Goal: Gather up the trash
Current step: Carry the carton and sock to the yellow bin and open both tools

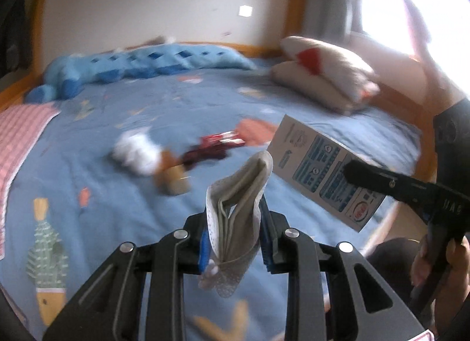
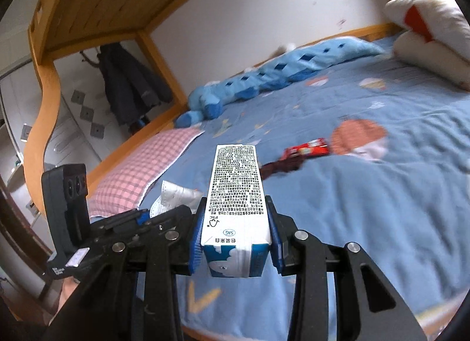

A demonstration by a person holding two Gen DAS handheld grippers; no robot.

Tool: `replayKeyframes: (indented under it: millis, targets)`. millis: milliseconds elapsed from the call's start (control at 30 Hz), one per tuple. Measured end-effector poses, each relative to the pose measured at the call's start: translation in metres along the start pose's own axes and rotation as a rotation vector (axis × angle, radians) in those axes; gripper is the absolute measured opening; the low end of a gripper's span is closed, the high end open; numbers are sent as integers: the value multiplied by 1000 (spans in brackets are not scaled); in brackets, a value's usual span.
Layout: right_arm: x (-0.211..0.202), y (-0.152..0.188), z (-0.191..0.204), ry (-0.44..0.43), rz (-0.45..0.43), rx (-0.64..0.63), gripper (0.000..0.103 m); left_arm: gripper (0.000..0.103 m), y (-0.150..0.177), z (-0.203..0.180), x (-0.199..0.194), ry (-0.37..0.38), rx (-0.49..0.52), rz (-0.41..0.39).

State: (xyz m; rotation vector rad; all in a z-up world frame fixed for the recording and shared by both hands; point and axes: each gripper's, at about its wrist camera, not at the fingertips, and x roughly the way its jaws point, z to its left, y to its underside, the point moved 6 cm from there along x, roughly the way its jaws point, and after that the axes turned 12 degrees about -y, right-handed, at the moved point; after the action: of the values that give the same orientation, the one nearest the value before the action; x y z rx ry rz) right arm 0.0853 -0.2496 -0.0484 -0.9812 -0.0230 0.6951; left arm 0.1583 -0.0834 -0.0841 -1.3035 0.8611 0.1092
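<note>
Left wrist view. Left gripper (image 1: 235,241): jaws narrow, clamped on a folded white face mask (image 1: 235,209) that stands up between the blue pads. Ahead of it on the blue bedsheet (image 1: 117,135): crumpled white tissue (image 1: 136,151), brown scrap (image 1: 173,176), red wrapper (image 1: 221,140), dark red wrapper (image 1: 205,154); all blurred. To its right, off the sheet: milk carton (image 1: 326,172), held by the right gripper (image 1: 352,173).

Right wrist view. Right gripper (image 2: 235,241): jaws pressed on both sides of the milk carton (image 2: 235,194), its printed face up. Ahead and right: red wrapper (image 2: 307,150), dark red wrapper (image 2: 279,166). Just left: left gripper (image 2: 164,209) with face mask (image 2: 176,197). Further left: pink checked cloth (image 2: 141,168). Far ahead: blue plush toy (image 2: 264,77), pillow (image 2: 429,35).
</note>
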Motion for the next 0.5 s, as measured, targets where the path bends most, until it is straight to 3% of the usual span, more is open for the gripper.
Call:
replayKeyframes:
  millis: [233, 500]
  targets:
    - [-102, 18, -22, 87, -103, 56, 36, 28, 5, -106, -14, 157, 97, -2]
    - [-205, 56, -52, 235, -193, 141, 36, 28, 32, -221, -18, 330, 200, 64]
